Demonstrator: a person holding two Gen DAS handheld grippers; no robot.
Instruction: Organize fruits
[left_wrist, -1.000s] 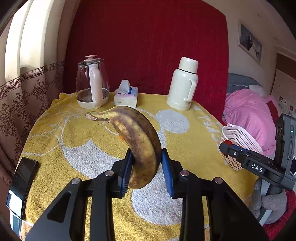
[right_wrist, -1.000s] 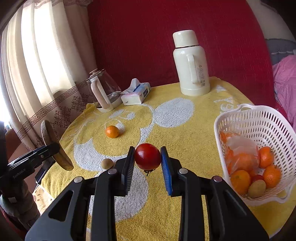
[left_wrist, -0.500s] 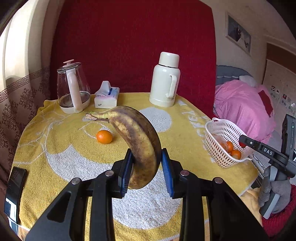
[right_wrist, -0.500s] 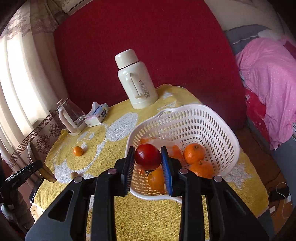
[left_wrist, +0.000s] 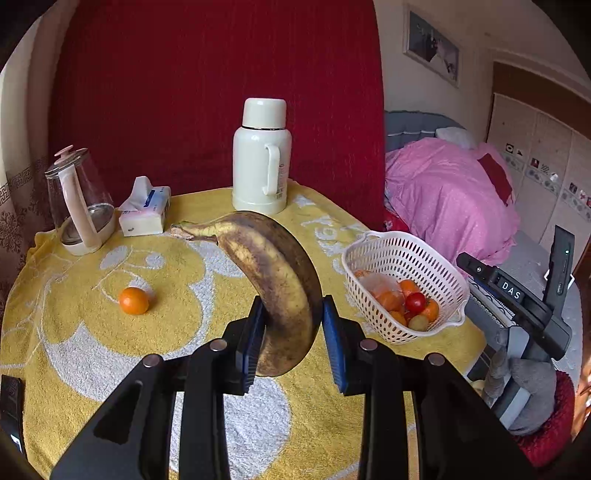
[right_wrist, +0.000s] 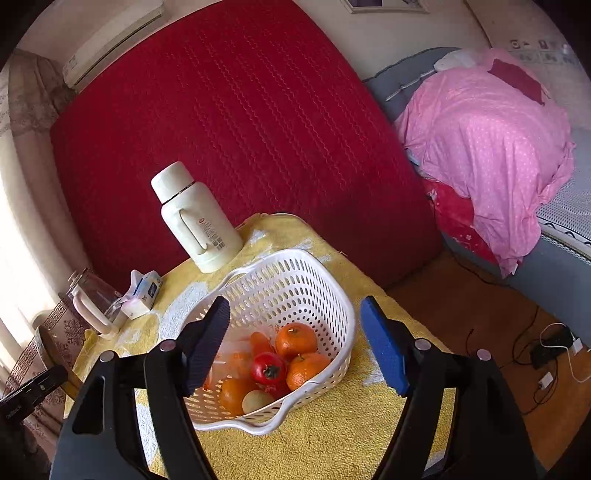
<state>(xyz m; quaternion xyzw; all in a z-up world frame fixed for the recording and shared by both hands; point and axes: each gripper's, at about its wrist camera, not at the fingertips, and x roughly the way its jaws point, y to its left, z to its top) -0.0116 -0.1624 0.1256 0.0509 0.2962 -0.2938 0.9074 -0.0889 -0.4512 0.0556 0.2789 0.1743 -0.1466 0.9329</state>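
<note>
**Tomato in the basket, banana in the left grip**

The white plastic basket (right_wrist: 334, 291), its walls pierced with rows of oval holes, sits on the yellow terry towel (right_wrist: 332, 443) that covers the table. Inside it a smooth red tomato (right_wrist: 268, 368) with a dark star-shaped calyx lies on top of the pile, touching round, dimpled oranges (right_wrist: 295, 339) on its far and right sides. A small pale, dull-skinned fruit (right_wrist: 257, 401) lies at the basket's near wall, and crinkled clear plastic (right_wrist: 236, 347) lies against the left wall.

The right gripper (right_wrist: 295, 345) hangs above the basket, its jaws opening, with nothing between the ribbed blue pads; the tomato lies below the gap, free of both.

The left gripper (left_wrist: 291, 343) is closed on a curved, heavily brown-mottled banana (left_wrist: 275, 280), the pads pressing its lower end while the stem arches up and to the left. It is held above the towel, left of the basket (left_wrist: 406, 254).

Further left of the basket, one orange (left_wrist: 133, 300) lies alone on the towel. Behind the basket stands a cream cylindrical flask (left_wrist: 263, 158) with a handle. Left of that are a soft tissue pack (left_wrist: 146, 212) and a clear glass kettle (left_wrist: 79, 206) with a pink handle. A red quilted mattress (right_wrist: 240, 122) leans behind the table; right of the basket, a pink dotted quilt (right_wrist: 491, 147) lies heaped on a bed.
</note>
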